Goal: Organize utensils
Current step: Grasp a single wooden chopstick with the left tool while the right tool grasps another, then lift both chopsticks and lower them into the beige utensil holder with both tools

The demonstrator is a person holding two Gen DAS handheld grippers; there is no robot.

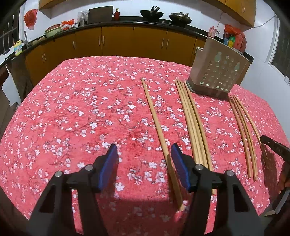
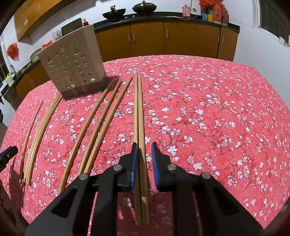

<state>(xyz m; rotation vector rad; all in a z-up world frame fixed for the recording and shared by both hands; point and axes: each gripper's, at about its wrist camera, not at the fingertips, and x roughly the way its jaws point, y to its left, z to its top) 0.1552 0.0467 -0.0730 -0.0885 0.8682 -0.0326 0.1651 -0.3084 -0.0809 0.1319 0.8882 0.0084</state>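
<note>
Right tool (image 2: pixel 144 154) part-open astride paired chopsticks (image 2: pixel 139 116) at lower centre, not clamped; left tool (image 1: pixel 143 158) wide, empty; sticks light, stiff, slippery—grip mid-shaft.

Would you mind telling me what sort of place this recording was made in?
Most likely a home kitchen: woks sit on a dark counter over orange cabinets, and a table with a floral cloth holds chopsticks and a perforated utensil holder.

White walls (image 2: pixel 253 47), orange cabinets (image 1: pixel 117 40) under a black counter (image 1: pixel 126 18), windows (image 2: pixel 273 16) at the side
</note>
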